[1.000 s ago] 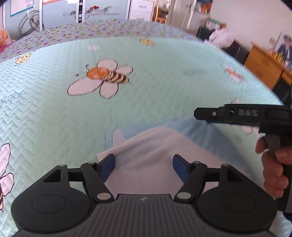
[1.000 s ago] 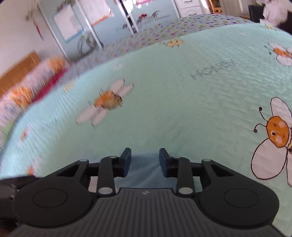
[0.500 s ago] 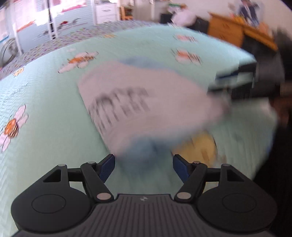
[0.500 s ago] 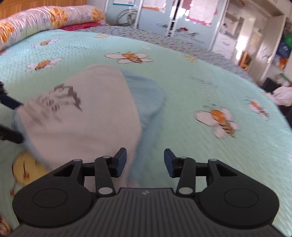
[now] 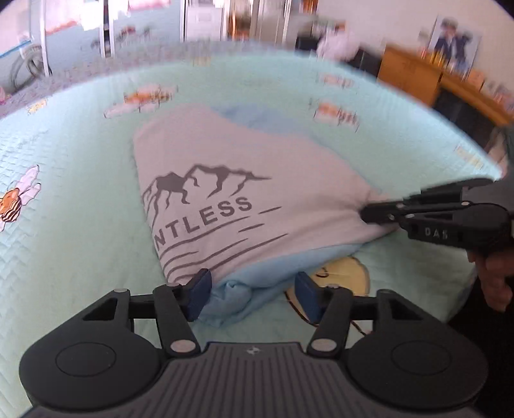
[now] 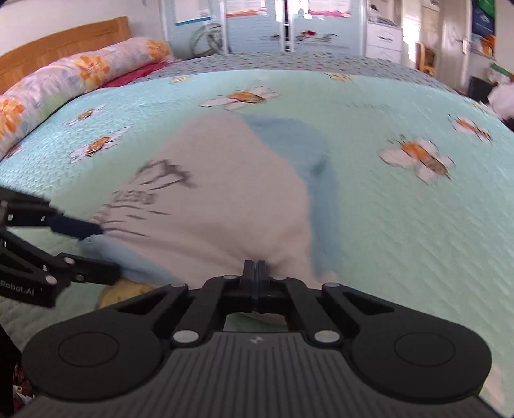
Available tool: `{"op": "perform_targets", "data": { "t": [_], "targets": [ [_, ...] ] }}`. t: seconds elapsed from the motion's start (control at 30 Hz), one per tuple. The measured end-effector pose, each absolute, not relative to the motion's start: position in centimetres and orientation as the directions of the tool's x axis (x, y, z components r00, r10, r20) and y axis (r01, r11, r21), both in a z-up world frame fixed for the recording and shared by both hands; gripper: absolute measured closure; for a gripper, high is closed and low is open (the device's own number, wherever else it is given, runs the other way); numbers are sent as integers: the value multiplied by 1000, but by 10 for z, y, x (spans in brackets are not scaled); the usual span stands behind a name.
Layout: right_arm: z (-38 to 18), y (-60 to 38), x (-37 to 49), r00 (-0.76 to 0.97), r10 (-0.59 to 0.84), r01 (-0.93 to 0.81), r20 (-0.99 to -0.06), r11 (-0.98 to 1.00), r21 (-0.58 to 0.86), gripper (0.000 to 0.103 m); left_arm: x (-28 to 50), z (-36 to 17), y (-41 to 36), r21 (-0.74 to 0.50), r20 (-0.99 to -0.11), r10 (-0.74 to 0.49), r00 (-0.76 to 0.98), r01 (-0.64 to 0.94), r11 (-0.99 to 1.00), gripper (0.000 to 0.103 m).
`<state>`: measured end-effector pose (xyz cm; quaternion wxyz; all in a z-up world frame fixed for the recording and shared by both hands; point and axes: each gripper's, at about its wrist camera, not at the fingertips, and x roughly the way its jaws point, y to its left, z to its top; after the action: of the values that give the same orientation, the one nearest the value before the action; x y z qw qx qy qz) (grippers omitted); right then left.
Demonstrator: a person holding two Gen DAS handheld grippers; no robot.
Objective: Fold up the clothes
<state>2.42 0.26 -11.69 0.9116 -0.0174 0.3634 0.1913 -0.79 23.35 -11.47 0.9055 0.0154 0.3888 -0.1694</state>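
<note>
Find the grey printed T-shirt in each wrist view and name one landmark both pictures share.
Left wrist view: the T-shirt fills the centre, its mountain print readable, the right gripper pinching its right corner.
Right wrist view: the T-shirt lies centre-left, its print blurred, the left gripper at its left edge.
Shared landmark: the yellow patch on the bedspread beneath its near edge.

Both views are bright with soft daylight; the strongest glow comes from the far windows (image 6: 282, 13) and a doorway at far right (image 6: 411, 32), which are washed out. Shadows are faint — only a soft dark band under the near edge of the T-shirt (image 5: 244, 180). Fisheye distortion bows the bedspread (image 5: 80, 225) into a dome and darkens the corners. Motion blur smears the far room and the bee prints; the right wrist view is softer, its shirt print illegible.
</note>
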Motion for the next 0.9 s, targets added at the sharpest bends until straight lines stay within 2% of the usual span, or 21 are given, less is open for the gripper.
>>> {"op": "perform_targets", "data": {
  "t": [0.13, 0.2, 0.3, 0.37, 0.47, 0.5, 0.63, 0.7, 0.73, 0.8, 0.9],
  "targets": [
    [-97, -9, 3, 710, 357, -358, -607, 925, 126, 99, -19, -89, 228, -92, -674, -304, 673, 333, 939, 45],
    [-92, 4, 0, 717, 386, -385, -581, 914, 132, 98, -11, -87, 219, -73, -684, -297, 666, 343, 936, 45],
    [-105, 29, 8, 681, 391, -403, -619, 906, 129, 98, 6, -112, 215, -58, -761, -246, 600, 315, 947, 48],
    [-118, 28, 12, 660, 359, -374, -660, 919, 126, 102, -4, -108, 219, -80, -744, -256, 617, 299, 951, 48],
    [-122, 8, 3, 668, 351, -331, -657, 930, 160, 102, -15, -88, 226, -120, -715, -289, 636, 296, 948, 48],
    [-117, 5, -1, 681, 338, -320, -649, 935, 151, 96, -17, -82, 226, -128, -705, -300, 643, 300, 945, 48],
    [-97, 13, -7, 712, 377, -355, -592, 921, 160, 91, 0, -78, 221, -135, -699, -292, 653, 281, 950, 48],
    [-96, 25, -3, 711, 389, -372, -585, 915, 156, 79, 13, -89, 219, -140, -741, -265, 617, 244, 960, 48],
    [-98, 31, 1, 707, 387, -375, -592, 915, 151, 77, 18, -96, 220, -143, -764, -252, 594, 225, 964, 48],
    [-113, 35, 11, 680, 342, -345, -649, 930, 128, 76, 18, -106, 223, -153, -779, -245, 577, 204, 967, 48],
    [-121, 21, 7, 674, 346, -317, -653, 933, 168, 79, 5, -95, 224, -136, -771, -233, 592, 205, 969, 48]
  ]
}}
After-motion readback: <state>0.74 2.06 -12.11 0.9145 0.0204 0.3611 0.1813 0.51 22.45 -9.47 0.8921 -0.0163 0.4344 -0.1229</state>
